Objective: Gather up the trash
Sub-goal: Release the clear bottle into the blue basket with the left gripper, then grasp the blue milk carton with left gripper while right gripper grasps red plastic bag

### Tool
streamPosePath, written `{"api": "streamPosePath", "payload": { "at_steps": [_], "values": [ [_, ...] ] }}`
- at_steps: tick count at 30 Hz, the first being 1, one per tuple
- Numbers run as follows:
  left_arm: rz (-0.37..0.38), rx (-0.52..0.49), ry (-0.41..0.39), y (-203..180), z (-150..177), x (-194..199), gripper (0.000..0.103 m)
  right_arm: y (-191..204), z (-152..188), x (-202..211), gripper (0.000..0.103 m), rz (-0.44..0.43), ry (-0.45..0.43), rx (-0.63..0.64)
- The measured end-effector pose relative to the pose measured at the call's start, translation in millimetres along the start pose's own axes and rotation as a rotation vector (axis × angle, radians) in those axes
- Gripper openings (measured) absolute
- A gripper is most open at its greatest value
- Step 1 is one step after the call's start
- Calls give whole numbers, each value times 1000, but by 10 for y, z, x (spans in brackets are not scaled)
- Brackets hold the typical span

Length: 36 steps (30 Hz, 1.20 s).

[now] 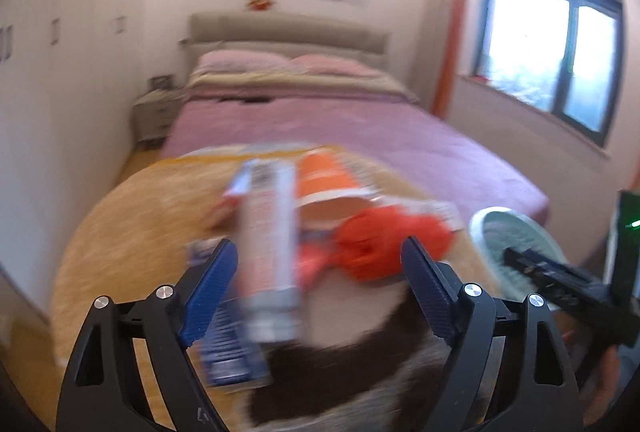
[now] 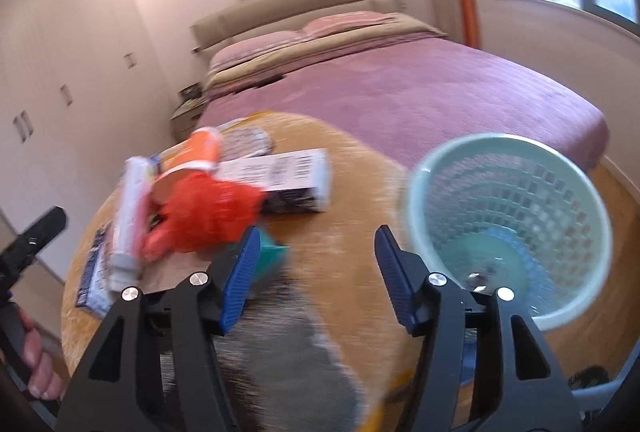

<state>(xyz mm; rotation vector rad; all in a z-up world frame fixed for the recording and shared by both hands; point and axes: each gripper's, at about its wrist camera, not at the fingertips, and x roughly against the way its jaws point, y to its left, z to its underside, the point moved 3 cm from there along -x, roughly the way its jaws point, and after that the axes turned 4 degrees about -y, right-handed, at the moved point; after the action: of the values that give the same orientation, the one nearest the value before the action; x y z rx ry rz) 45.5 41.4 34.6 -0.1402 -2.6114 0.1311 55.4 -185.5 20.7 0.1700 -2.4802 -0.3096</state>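
A heap of trash lies on a tan fluffy rug (image 1: 140, 216): a long white box (image 1: 268, 244), an orange paper cup (image 1: 324, 179), a crumpled red bag (image 1: 384, 244) and a flat blue packet (image 1: 232, 356). My left gripper (image 1: 318, 248) hovers open over the heap, with the long white box showing between its fingers, untouched. My right gripper (image 2: 318, 232) is open and empty, between the red bag (image 2: 208, 211) and a mint-green mesh basket (image 2: 520, 199). A white carton (image 2: 280, 171) and a small teal item (image 2: 272, 256) lie near its left finger. The views are blurred.
A bed with a purple cover (image 1: 320, 127) stands just behind the rug. White wardrobes line the left wall and a nightstand (image 1: 154, 111) sits beside the bed. A window (image 1: 552, 51) is on the right. A dark patch of the rug (image 2: 280, 364) lies below the grippers.
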Motion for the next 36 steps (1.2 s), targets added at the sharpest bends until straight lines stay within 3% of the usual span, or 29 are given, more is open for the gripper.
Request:
{"api": "streamPosePath", "payload": {
  "at_steps": [6,12,18,28,32,36],
  "values": [
    [-50,101,114,518,182,-180,82,480,-45,-247,76,-35,-17,65],
    [-45,155,180,690,289,-337,80,710,-116,-454,82,-8,-21,107],
    [-31,151,220,711,375,-472,68,851,-108,-716,84,16,0,141],
    [-27,162,239,860,429,-500,60,924,21,-1014,84,41,44,185],
    [-22,169,248,876,436,-520,57,951,64,-1047,72,50,55,206],
    [5,145,254,802,442,-518,39,950,85,-1058,52,49,63,215]
  ]
}}
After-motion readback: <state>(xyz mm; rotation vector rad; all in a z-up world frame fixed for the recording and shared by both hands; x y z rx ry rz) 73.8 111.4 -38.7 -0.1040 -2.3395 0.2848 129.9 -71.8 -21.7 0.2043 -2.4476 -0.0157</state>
